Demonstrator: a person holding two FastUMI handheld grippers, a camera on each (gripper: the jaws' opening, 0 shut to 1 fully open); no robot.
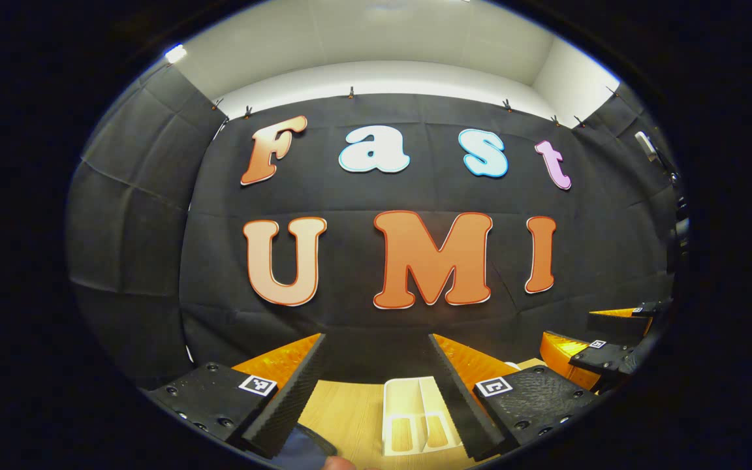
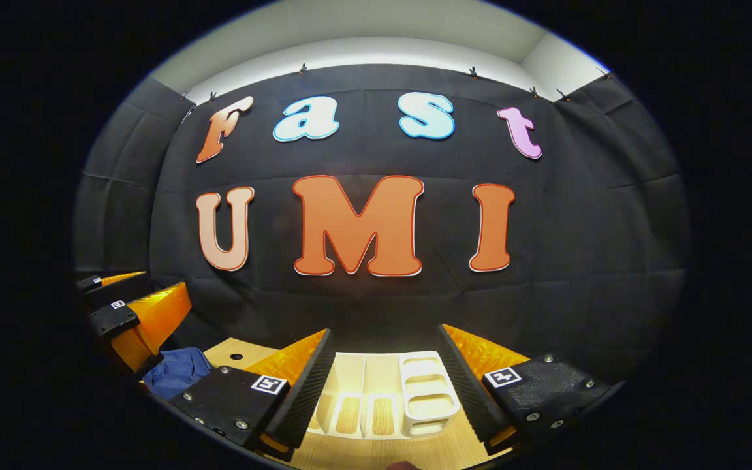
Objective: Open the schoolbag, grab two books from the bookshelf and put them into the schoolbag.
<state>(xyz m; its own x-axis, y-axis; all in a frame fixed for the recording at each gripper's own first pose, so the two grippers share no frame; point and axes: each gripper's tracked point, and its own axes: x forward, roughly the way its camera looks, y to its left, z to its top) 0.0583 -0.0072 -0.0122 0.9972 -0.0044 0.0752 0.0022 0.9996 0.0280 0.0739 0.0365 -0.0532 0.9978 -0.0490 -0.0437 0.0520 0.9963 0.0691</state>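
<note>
Schoolbag (image 2: 177,372) – a dark blue fabric patch, sits on the table (image 2: 245,352) left of the white bookshelf (image 2: 382,395) in the right gripper view; in the left gripper view a dark blue bit of it (image 1: 304,450) shows at the bottom edge, left of the bookshelf (image 1: 415,414). Bookshelf is a white slotted rack lying on the light wood table (image 1: 343,411), wood visible through its openings; books cannot be made out in it. Left gripper (image 1: 376,391) has its jaws spread wide apart, nothing between them, raised above the table with the bookshelf seen between the fingers. Right gripper (image 2: 386,391) likewise has its jaws wide apart and empty, bookshelf framed in the gap below. Left gripper also appears farther off in the right gripper view (image 2: 131,313), left of the bookshelf, above the schoolbag, jaws parted. Right gripper shows in the left gripper view (image 1: 601,346), right of the bookshelf, jaws parted too. Something pale – maybe a fingertip, cannot tell – peeks at the bottom edge by the schoolbag (image 1: 340,463).
</note>
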